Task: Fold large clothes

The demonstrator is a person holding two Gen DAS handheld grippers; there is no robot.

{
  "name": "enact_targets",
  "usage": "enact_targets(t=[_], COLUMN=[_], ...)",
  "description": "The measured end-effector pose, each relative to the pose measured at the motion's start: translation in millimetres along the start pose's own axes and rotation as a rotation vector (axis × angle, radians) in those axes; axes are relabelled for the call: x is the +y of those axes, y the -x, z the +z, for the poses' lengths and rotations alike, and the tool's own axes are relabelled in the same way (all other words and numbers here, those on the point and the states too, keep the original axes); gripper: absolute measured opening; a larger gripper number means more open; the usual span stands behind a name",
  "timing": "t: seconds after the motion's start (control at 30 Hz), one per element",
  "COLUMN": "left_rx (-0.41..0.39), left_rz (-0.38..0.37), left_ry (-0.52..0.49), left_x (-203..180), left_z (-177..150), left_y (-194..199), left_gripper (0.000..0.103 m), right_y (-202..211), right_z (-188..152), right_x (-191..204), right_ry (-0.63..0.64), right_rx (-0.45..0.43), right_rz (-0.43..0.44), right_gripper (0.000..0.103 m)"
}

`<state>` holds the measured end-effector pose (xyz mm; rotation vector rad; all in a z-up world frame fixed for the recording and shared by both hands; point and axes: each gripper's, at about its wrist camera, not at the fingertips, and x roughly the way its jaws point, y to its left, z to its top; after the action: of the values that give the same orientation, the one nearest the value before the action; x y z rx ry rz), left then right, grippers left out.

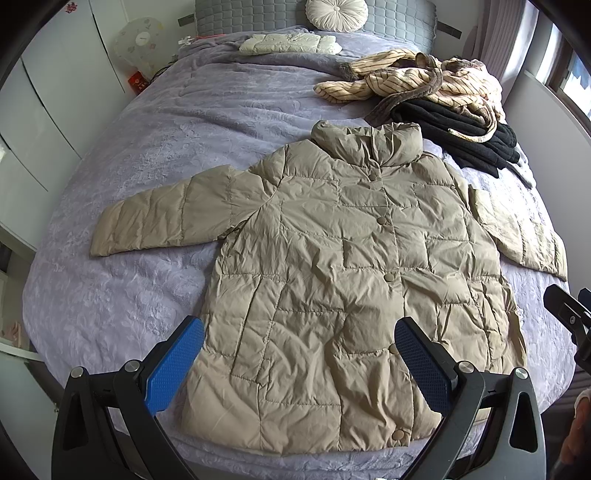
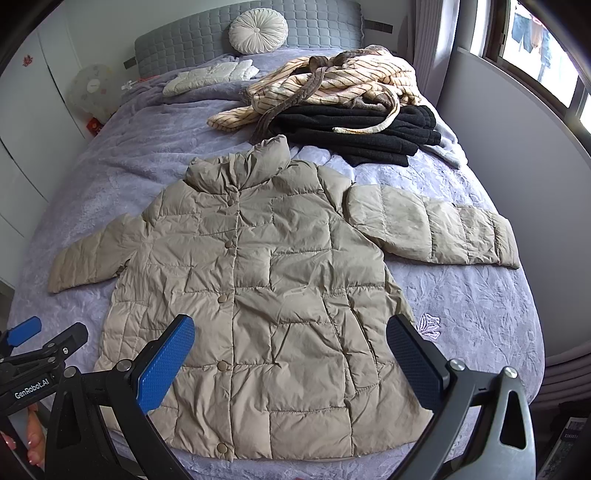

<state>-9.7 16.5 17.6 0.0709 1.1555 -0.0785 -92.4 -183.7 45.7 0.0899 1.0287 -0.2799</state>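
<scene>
We found the beige quilted jacket (image 1: 343,266) laid flat, front up and snapped closed, on the lavender bedspread (image 1: 122,155), its hem toward the cameras and its collar toward the grey headboard (image 2: 207,37). Both sleeves lay spread outward from the body, each resting on the bedspread.

The left gripper (image 1: 299,360) was positioned above the hem, its jaws spread wide and holding nothing; its blue fingers (image 1: 173,369) stood to either side of the lower left part of the jacket, and we could not tell whether they touched the fabric. The right gripper (image 2: 291,358) was likewise above the lower right part of the jacket, jaws wide apart and empty.

Beyond the collar we recorded a striped cream robe (image 2: 332,85) heaped on a black garment (image 2: 362,133), the latter just beside the jacket's collar. A folded white padded item (image 1: 291,42) lay near the headboard, and a round pleated cushion (image 2: 258,31) leaned against it. In the right wrist view, fingertips of a hand (image 2: 31,443) showed at the lower left edge.
</scene>
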Motion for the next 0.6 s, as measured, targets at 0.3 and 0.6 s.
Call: enact_targets(t=[0.3, 0.6], left_rx=[0.000, 0.001], left_rz=[-0.001, -0.001], left_ry=[0.000, 0.000], left_x=[0.1, -0.2], left_z=[0.3, 0.4], left_y=[0.0, 0.1], left_gripper=[0.103, 0.103], right_y=[-0.2, -1.1], right_z=[0.2, 0.1], right_x=[-0.1, 0.3], right_ry=[0.001, 0.000], right_rx=[0.001, 0.002], right_rz=[0.000, 0.000], right_gripper=[0.103, 0.103])
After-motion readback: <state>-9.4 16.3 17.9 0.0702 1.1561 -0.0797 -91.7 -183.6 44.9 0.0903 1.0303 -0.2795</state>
